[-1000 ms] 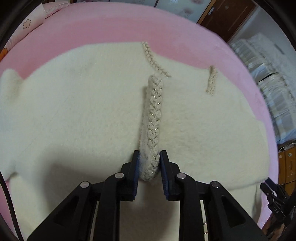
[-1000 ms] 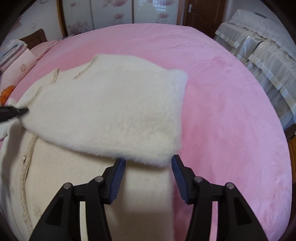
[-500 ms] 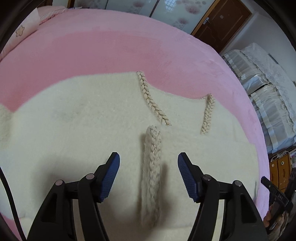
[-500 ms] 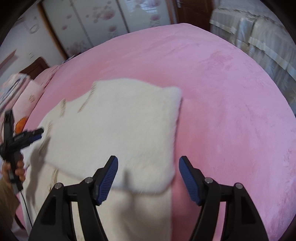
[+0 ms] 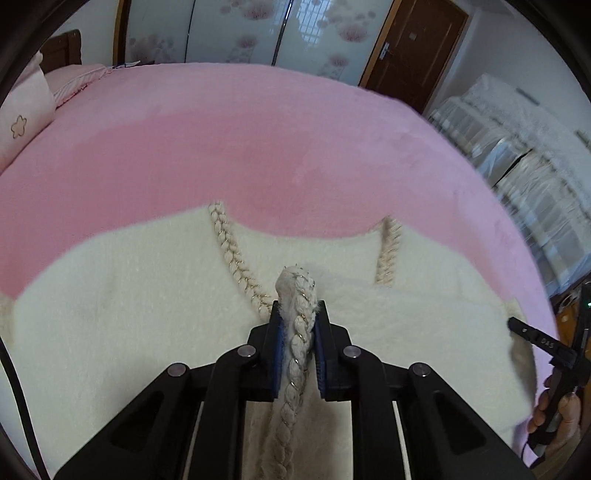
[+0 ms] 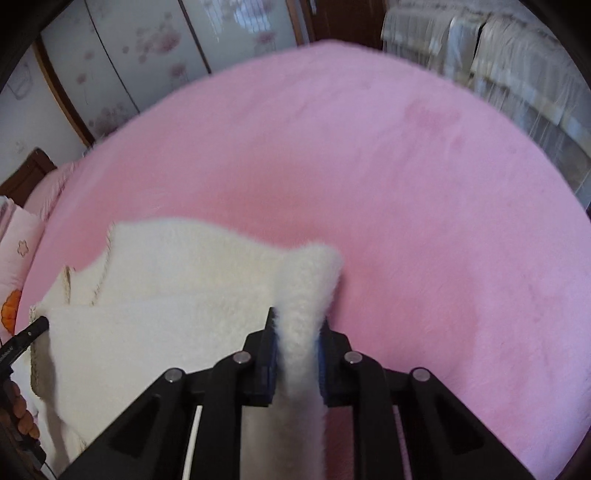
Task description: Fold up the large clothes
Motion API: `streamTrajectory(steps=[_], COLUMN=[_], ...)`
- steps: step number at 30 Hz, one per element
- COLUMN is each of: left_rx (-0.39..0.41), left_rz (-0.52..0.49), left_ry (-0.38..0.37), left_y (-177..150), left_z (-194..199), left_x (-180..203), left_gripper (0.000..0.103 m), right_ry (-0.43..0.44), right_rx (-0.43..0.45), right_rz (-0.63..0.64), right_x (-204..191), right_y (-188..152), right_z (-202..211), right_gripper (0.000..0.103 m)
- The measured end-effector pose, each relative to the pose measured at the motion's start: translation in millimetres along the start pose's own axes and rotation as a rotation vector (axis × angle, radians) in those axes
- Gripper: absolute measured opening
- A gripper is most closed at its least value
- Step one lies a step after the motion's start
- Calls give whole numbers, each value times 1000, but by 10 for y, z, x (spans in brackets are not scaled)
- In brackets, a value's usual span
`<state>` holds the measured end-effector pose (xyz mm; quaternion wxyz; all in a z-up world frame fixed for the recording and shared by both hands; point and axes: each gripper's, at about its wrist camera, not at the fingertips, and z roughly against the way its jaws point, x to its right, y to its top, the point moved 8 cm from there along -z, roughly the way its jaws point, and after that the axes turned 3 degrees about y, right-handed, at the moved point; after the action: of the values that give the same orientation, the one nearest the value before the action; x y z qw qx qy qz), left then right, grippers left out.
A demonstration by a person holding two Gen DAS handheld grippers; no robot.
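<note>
While your left tool (image 5: 298,325) and right tool (image 6: 297,332) pinch the cream garment (image 5: 129,314), pink bed (image 5: 258,140) fills the room toward floral wardrobe doors (image 5: 236,33).

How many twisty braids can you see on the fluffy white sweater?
3. One braid left of the neckline, one on its right, one pinched in the left gripper. More may be hidden underneath.

Premises: a bedroom in a private home. Evidence: a large bed under a pink plush cover (image 5: 258,140); a pink pillow (image 5: 22,122) with a flower motif at its head; a dark wooden headboard (image 5: 61,48); sliding wardrobe doors (image 5: 236,33) with frosted floral panels; a brown wooden door (image 5: 417,51); folded bedding stacked under lace covers (image 5: 517,147) alongside.
</note>
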<state>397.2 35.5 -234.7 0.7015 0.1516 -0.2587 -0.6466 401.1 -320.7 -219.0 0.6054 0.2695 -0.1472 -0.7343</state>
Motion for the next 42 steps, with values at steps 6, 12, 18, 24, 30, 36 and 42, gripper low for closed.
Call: streamTrajectory(steps=[6, 12, 18, 24, 30, 36, 42], left_rx=[-46, 89, -3, -90, -71, -55, -78], left_rz=[-87, -147, -83, -140, -109, -133, -106], left_ry=[188, 14, -56, 103, 50, 83, 110], left_y=[-225, -210, -395, -856, -900, -909, -896], left_z=[-198, 492, 621, 213, 195, 133, 180], left_x=[0, 378, 794, 694, 393, 408, 403], left_gripper=[33, 51, 51, 51, 54, 54, 55], right_ry=[-83, -36, 150, 119, -120, -111, -166], right_rx=[-35, 131, 44, -52, 28, 17, 14], right_rz=[-4, 217, 336, 395, 285, 230, 228], right_x=[-4, -608, -1538, -1764, -695, -353, -380], right_y=[-88, -223, -785, -1282, -1044, -1062, -1074], right_z=[5, 764, 723, 305, 395, 463, 418], right_gripper=[41, 41, 40, 40, 18, 0, 3])
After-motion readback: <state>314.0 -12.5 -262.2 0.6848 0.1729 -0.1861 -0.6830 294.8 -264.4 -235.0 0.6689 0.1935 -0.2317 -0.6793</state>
